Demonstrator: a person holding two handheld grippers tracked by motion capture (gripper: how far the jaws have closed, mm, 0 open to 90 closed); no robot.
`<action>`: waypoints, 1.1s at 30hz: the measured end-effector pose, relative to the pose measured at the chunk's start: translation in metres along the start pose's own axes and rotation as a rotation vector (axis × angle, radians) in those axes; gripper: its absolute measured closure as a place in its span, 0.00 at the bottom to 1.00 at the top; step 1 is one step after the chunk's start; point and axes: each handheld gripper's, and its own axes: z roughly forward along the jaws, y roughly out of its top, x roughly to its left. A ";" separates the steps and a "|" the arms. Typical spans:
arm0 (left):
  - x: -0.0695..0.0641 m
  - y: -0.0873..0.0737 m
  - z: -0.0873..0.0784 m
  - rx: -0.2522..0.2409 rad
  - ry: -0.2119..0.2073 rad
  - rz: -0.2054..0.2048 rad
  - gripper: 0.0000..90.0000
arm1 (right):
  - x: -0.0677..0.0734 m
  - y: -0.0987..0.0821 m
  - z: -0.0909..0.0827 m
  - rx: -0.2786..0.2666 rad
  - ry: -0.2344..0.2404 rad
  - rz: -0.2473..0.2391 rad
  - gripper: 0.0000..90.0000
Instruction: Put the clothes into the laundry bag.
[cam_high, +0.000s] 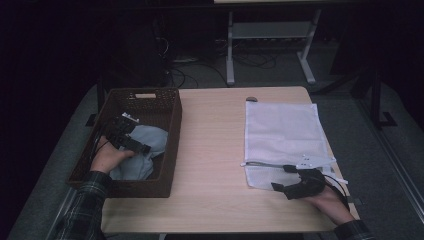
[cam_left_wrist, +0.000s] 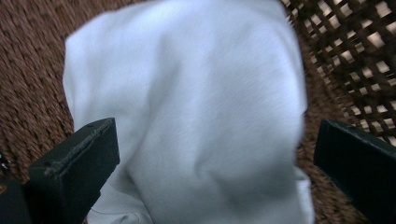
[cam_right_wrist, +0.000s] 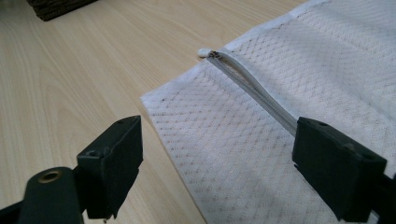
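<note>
Your left gripper (cam_high: 131, 141) is down inside the brown wicker basket (cam_high: 172, 150) at the left side of the table (cam_high: 210, 150); its jaws stand spread, one on each side of the pale blue-white cloth (cam_high: 145, 150) that lies bunched on the basket floor; in the left gripper view that cloth (cam_left_wrist: 196, 112) swells up between the jaws, and neither pad presses on it as far as you can see; the woven wall of the basket (cam_left_wrist: 355, 51) rises just behind the cloth on the right of that view.

Your right gripper (cam_high: 290, 185) rests low at the near edge of the white mesh bag (cam_high: 282, 130), which lies flat on the right half of the table; its jaws are spread wide and pinch nothing; in the right gripper view the bag (cam_right_wrist: 261, 140) runs between them, with its zipper (cam_right_wrist: 252, 88) lying along the fabric toward the right jaw and the small white zipper end (cam_right_wrist: 204, 52) at the bag's edge; bare wood of the table (cam_right_wrist: 70, 79) shows beside the left jaw.

A small dark object (cam_high: 251, 99) sits on the table just beyond the bag's far corner; you cannot tell what it is.
</note>
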 end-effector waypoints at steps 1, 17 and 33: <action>0.001 -0.002 0.004 0.005 -0.005 -0.003 0.00 | 0.000 0.000 0.000 -0.001 0.001 0.000 0.18; 0.003 -0.016 0.028 0.097 0.000 -0.011 0.00 | 0.000 0.000 0.001 0.003 -0.002 -0.006 0.18; 0.004 -0.020 0.027 0.123 -0.006 -0.050 0.30 | 0.002 0.000 0.004 0.019 0.009 -0.018 0.18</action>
